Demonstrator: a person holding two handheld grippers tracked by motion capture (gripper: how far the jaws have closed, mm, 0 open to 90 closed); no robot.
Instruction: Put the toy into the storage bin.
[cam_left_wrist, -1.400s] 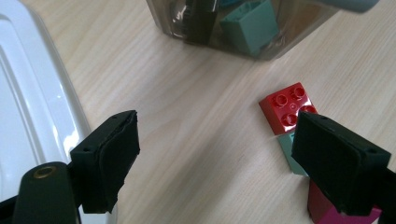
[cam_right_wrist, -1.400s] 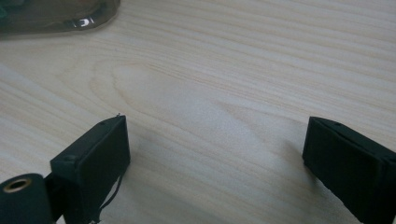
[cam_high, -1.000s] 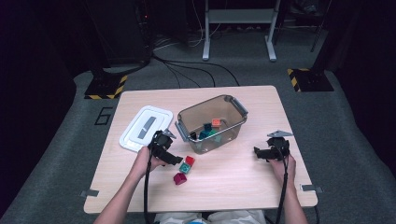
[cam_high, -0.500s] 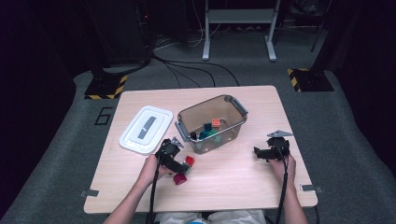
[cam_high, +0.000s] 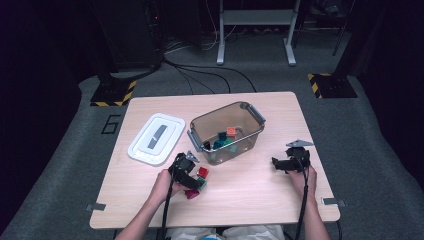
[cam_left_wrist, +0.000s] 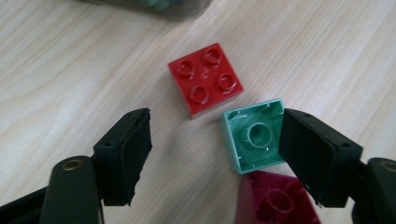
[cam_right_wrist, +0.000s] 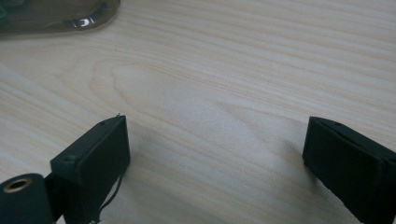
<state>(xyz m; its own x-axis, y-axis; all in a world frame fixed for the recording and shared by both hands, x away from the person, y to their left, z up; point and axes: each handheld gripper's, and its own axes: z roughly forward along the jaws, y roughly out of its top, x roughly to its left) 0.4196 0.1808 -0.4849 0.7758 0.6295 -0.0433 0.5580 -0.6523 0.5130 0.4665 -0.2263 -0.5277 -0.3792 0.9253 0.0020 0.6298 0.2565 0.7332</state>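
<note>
High view: the left gripper (cam_high: 196, 177) is working over three bricks near the table's (cam_high: 250, 200) front edge, before the clear bin (cam_high: 248, 116); the right gripper (cam_high: 278, 163) is resting open, holding nothing. Left gripper view: its jaws are closing around the green brick (cam_left_wrist: 254, 136), one pad touching, the other clear. The red brick (cam_left_wrist: 205, 78) beside may get nudged, or the green one may pivot.

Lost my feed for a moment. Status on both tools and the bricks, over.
Left tool open, jaws just been closing, green brick between them against one jaw. Right tool open over bare table. Red brick and dark red brick crowd the green one.
</note>
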